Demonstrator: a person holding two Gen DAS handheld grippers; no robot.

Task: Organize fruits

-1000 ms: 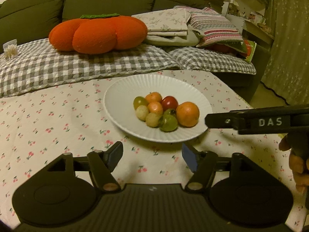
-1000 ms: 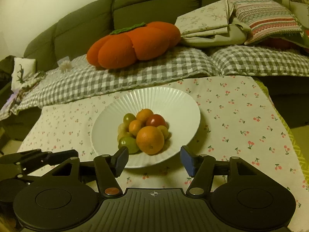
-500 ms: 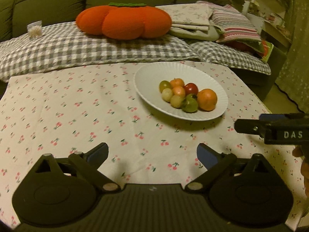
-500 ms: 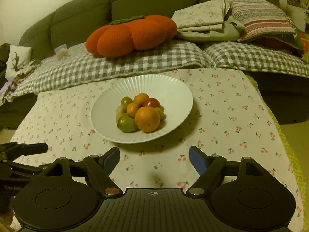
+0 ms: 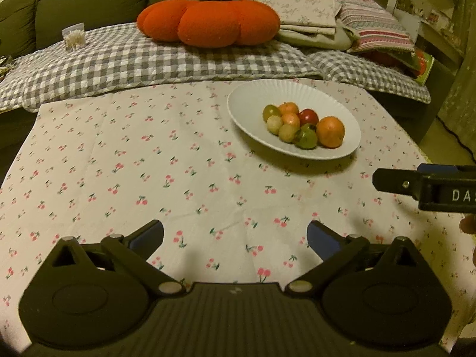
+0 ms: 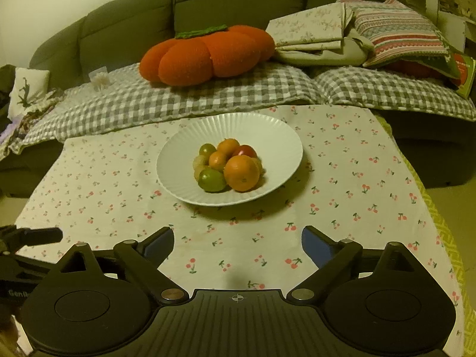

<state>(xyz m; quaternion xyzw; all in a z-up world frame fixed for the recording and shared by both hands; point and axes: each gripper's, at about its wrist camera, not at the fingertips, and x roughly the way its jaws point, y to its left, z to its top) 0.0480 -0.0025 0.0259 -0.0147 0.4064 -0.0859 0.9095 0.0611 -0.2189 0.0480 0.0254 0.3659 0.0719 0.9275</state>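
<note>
- Left wrist view: left gripper (image 5: 235,233) spread wide, jaws opening, nothing between. Fruits (image 5: 302,126) piled in white plate (image 5: 253,101), ahead and right, well apart from the fingers.
- Small, round, probably slippery and soft; take one at a time across its middle, lightly. Orange (image 5: 330,131) firmest, on the pile's right edge.
- Right wrist view: right gripper (image 6: 238,242) jaws opening, empty. Plate straight ahead; orange and green fruit (image 6: 211,180) nearest.
- Tablecloth (image 6: 119,193) bare between; pumpkin cushion (image 6: 208,55) far behind. Pile may roll.
</note>
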